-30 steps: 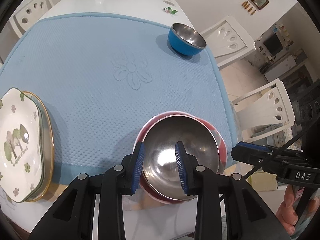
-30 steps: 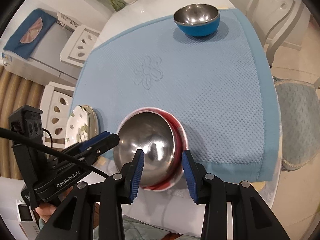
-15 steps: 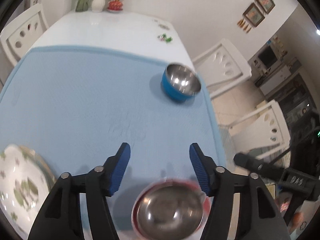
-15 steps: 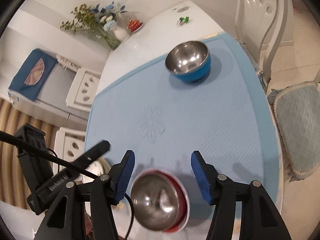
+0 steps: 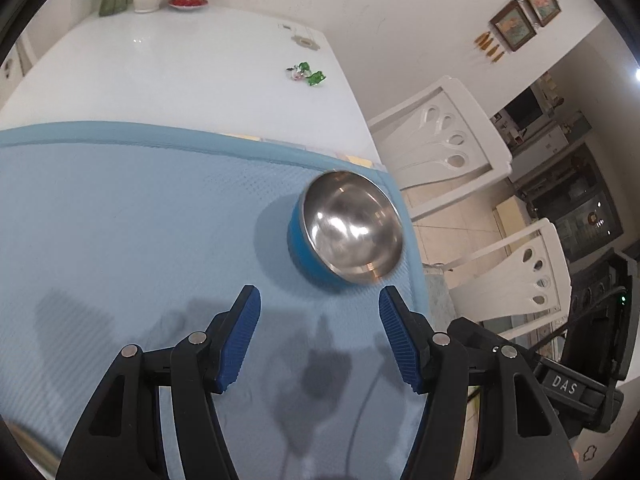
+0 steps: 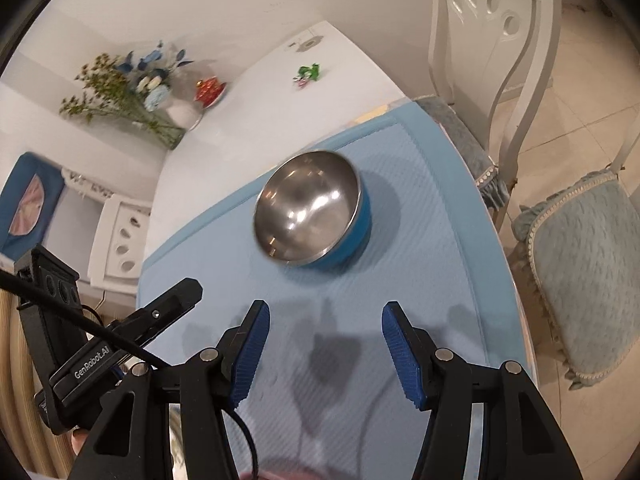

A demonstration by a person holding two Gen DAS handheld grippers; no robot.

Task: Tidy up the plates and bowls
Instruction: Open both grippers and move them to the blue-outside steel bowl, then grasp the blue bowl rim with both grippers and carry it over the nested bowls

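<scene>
Blue steel-lined bowl, upright near the far right corner of the blue mat; left tongs and right tongs both spread, empty, short of it; risk: a misjudged pinch on the slick rim nudges it off the surface.

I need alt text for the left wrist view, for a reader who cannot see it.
A blue bowl with a shiny steel inside stands near the far right corner of a light blue mat, just ahead of the open, empty left tongs. Beyond the mat is a white table; white chairs stand at the right.
</scene>
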